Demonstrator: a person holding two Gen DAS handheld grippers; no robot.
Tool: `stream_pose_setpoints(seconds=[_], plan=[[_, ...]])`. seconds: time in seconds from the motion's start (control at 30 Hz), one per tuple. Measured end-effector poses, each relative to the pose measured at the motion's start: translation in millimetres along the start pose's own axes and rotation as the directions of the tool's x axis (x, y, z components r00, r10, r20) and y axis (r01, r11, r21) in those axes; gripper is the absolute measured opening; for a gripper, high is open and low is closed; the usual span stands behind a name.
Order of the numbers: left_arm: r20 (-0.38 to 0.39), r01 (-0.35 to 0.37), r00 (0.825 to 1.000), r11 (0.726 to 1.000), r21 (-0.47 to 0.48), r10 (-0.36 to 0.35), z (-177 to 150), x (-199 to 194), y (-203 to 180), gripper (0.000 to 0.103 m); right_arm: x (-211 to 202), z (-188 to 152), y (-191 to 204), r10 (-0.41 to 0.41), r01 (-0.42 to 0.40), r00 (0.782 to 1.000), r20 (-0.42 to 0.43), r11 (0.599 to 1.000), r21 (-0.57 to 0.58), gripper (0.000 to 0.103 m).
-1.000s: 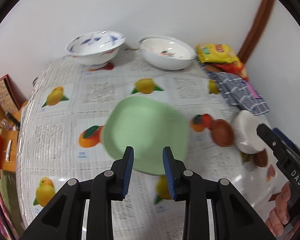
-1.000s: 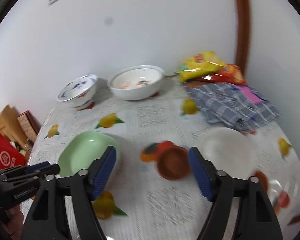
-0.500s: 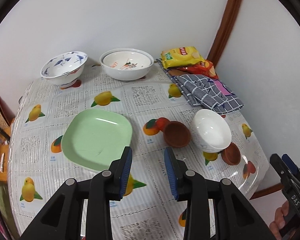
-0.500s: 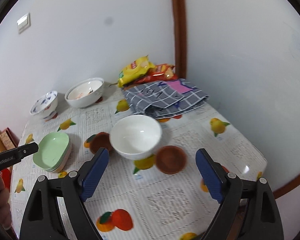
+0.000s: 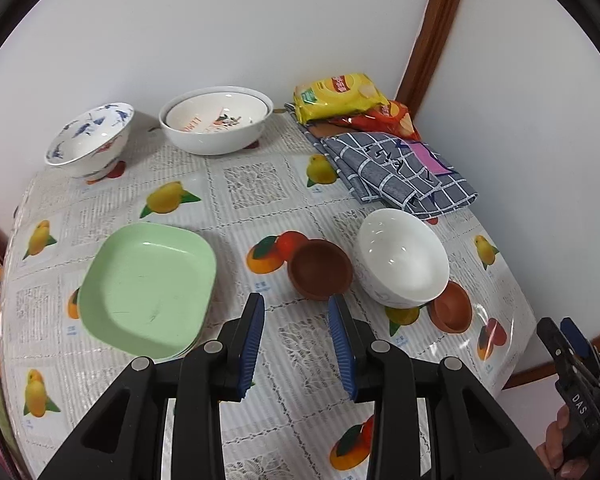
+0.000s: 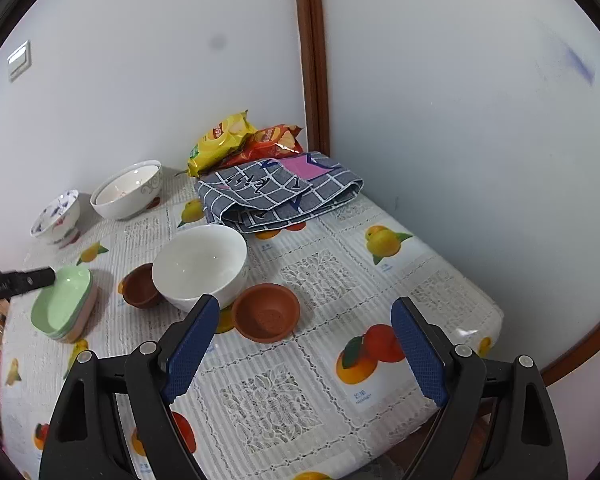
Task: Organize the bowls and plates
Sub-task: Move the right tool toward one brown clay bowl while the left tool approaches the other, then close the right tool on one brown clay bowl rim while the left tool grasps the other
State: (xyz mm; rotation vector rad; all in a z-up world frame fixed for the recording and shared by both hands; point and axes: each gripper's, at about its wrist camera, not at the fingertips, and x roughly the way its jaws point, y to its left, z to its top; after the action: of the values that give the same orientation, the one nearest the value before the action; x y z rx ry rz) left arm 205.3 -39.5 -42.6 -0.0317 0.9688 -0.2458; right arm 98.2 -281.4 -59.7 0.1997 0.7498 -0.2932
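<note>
A stack of green plates (image 5: 148, 288) lies on the table at the left. To its right stand a small brown bowl (image 5: 320, 274), a white bowl (image 5: 402, 258) and a second brown bowl (image 5: 452, 308). My left gripper (image 5: 296, 344) hovers above the near table between the plates and the first brown bowl, jaws narrowly open and empty. My right gripper (image 6: 304, 352) is wide open and empty, just short of the brown bowl (image 6: 266, 312) and the white bowl (image 6: 200, 266). The green plates (image 6: 64, 304) sit under a finger (image 6: 28, 280) of the left gripper.
A blue-patterned bowl (image 5: 90, 140) and a large white bowl (image 5: 216, 120) stand by the back wall. Snack bags (image 5: 340, 96) and a folded checked cloth (image 5: 396, 172) fill the back right corner. The fruit-print tablecloth (image 6: 312, 280) ends at the right edge near a wall.
Both grippers have drawn back from the dishes, so more of the table shows. The left one shifted right, off the green plate. The right jaws stand wider.
</note>
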Motion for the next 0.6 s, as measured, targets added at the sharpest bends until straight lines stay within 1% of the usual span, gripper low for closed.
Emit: stream_pose_setpoints(seconds=[0.07, 0.27, 0.33, 0.4, 0.47, 0.53, 0.6], plan=[[-0.008, 0.000, 1.000, 1.000, 0.003, 0.000, 0, 6, -1, 0.031, 7, 0, -4, 0.020, -0.020, 1.000, -0.018, 1.000, 0.023, 0.088], [-0.043, 0.009, 0.999, 1.000, -0.013, -0.009, 2, 33, 2, 0.032, 40, -8, -5, 0.012, -0.011, 0.996, -0.084, 1.000, 0.020, 0.088], [-0.058, 0.019, 0.998, 0.999, -0.032, -0.021, 2, 45, 5, 0.038, 50, -11, -6, 0.018, -0.015, 0.995, -0.095, 1.000, 0.026, 0.088], [-0.074, 0.010, 0.997, 0.999, -0.039, -0.013, 3, 58, 5, 0.041, 61, -14, -4, 0.019, -0.018, 0.993, -0.113, 1.000, 0.013, 0.088], [-0.085, 0.009, 0.996, 0.999, -0.041, -0.013, 4, 68, 5, 0.041, 74, -16, -3, 0.008, -0.008, 0.991, -0.131, 1.000, 0.003, 0.088], [-0.098, 0.015, 0.995, 0.998, -0.055, -0.021, 6, 80, 7, 0.042, 84, -17, -5, -0.009, 0.010, 0.991, -0.131, 1.000, 0.006, 0.087], [-0.114, 0.012, 0.993, 0.997, -0.076, -0.021, 8, 91, 8, 0.042, 96, -18, -10, -0.007, 0.012, 0.991, -0.135, 0.999, 0.040, 0.085]])
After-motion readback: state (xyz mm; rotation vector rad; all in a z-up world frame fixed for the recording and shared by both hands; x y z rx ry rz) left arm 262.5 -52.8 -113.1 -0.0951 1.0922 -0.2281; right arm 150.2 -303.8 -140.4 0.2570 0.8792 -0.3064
